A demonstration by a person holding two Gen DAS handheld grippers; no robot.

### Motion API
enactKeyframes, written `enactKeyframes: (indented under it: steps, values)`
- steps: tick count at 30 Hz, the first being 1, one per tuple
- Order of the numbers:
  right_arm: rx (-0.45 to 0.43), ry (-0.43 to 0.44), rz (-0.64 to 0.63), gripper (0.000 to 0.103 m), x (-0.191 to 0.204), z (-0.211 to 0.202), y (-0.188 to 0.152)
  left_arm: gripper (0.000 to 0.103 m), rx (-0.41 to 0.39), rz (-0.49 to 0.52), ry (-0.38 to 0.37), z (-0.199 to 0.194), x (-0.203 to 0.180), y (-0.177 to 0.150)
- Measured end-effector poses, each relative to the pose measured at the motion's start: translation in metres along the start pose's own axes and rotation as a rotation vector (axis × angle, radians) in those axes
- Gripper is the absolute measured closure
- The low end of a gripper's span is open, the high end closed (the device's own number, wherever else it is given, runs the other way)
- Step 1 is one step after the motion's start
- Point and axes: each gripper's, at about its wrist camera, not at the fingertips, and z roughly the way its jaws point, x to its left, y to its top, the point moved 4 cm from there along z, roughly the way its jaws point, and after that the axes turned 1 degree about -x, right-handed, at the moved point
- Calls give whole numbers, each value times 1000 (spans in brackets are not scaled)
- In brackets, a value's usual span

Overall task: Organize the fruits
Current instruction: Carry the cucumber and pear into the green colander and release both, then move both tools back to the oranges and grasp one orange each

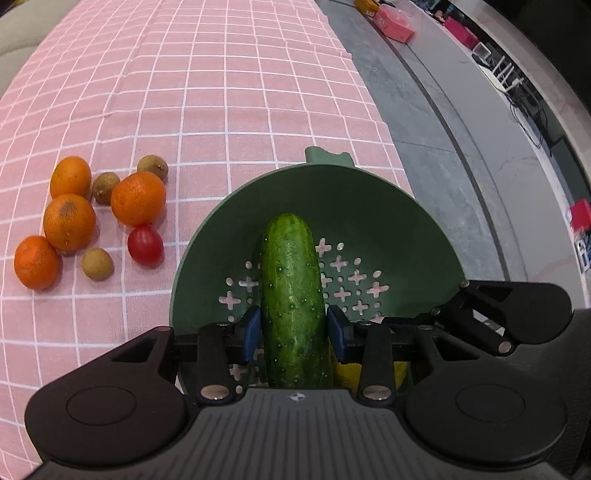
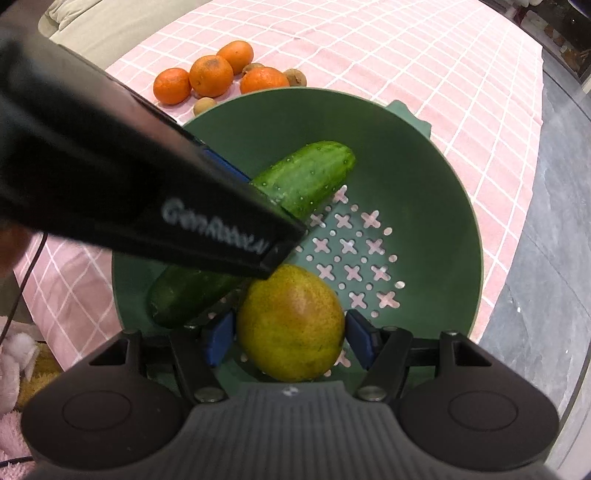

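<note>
My left hand-held gripper (image 1: 293, 330) pinches the cucumber (image 1: 293, 295) inside the green colander (image 1: 388, 221). My right hand-held gripper (image 2: 290, 338) clasps the mango (image 2: 291, 321) beside it, pads on both flanks. Colander sits near the surface's (image 1: 221, 92) edge. Oranges (image 1: 138, 199) lie outside. The left gripper hides the cucumber's middle.

A table is draped in a pink checked cloth (image 1: 221, 92). A grey floor (image 1: 424, 122) is seen to its right, with pink boxes (image 1: 393, 22) at the far edge. A beige cushion (image 2: 96, 22) is seen at far left.
</note>
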Motion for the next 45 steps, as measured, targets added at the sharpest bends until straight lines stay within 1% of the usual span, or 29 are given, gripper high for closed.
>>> enactKeyframes:
  steps: [3, 7, 9, 10, 11, 14, 16, 18, 21, 25, 27, 30, 33, 36, 39, 43, 45]
  values:
    - [7, 1, -3, 41, -1, -1, 2, 59, -13, 10, -3, -2, -1, -1]
    - [3, -15, 1, 40, 0, -2, 2, 52, -30, -3, -20, -5, 3, -1]
    - [-9, -35, -5, 35, 8, -4, 0, 48, -43, 0, -20, -9, 4, -2]
    - [-13, -48, -4, 30, 8, -6, 1, 47, -50, 2, -22, -11, 4, -2]
    - [-19, -60, -2, 28, 8, -10, 2, 46, -55, 3, -25, -13, 3, -2]
    - [-39, -87, 6, 27, 7, -16, 4, 46, -82, 12, -24, -26, 3, -3]
    - [-61, -110, 16, 23, 8, -22, 6, 45, -109, 15, -20, -36, 4, -4]
    - [-88, -127, 28, 23, 10, -29, 7, 43, -137, 8, -21, -49, 7, -5]
    - [-134, -170, 53, 18, 12, -37, 4, 41, -188, 0, -21, -65, 12, -6]
    - [-219, -201, 122, 18, 14, -50, 5, 40, -252, 1, 6, -88, 20, -8]
    - [-274, -200, 159, 18, 17, -58, 10, 40, -282, -1, 20, -97, 26, -10]
    - [-353, -168, 198, 18, 25, -70, 17, 40, -322, -20, 37, -109, 39, -12]
    - [-401, -133, 216, 18, 38, -74, 31, 40, -357, -60, 50, -121, 59, -15]
    - [-423, -97, 225, 18, 48, -73, 44, 40, -404, -104, 64, -131, 80, -17]
    - [-426, -64, 223, 18, 56, -66, 63, 40, -441, -142, 71, -136, 99, -18]
    - [-424, -65, 192, 18, 68, -53, 85, 40, -478, -194, 72, -133, 124, -19]
    - [-418, -67, 176, 19, 71, -46, 94, 40, -482, -226, 64, -129, 137, -20]
